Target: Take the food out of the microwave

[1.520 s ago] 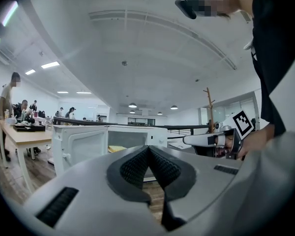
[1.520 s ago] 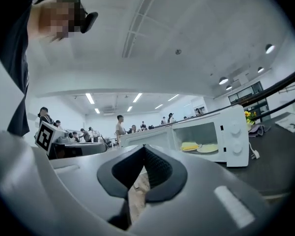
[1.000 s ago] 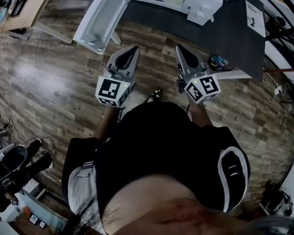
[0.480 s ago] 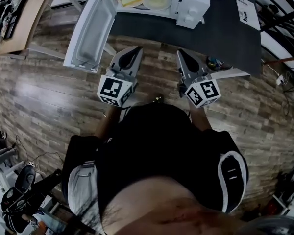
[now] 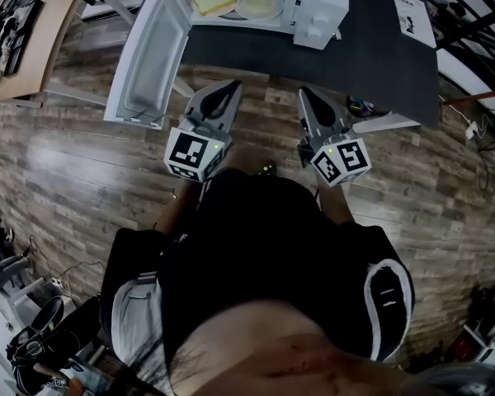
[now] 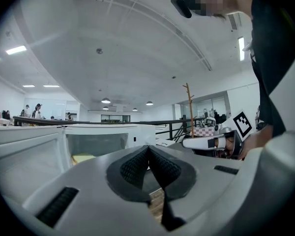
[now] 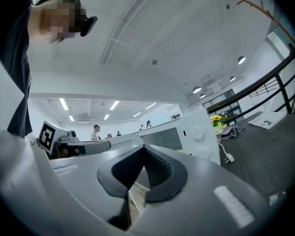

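A white microwave stands on a dark table at the top of the head view, its door swung open to the left. Inside lie a yellow slab of food and a pale round plate. My left gripper is shut and empty, pointing at the microwave from a short way in front of the door. My right gripper is also shut and empty, near the table's front edge. In the left gripper view the microwave shows the yellow food. The right gripper view shows the microwave from the knob side.
A sheet of paper lies on the table's right part, and a small coloured object sits at its front corner. A wooden desk stands at the far left. Cables and shoes lie on the wood floor at the lower left.
Both grippers have come closer to the microwave, which now sits lower and more centred in the head view. Their jaws have stayed shut.
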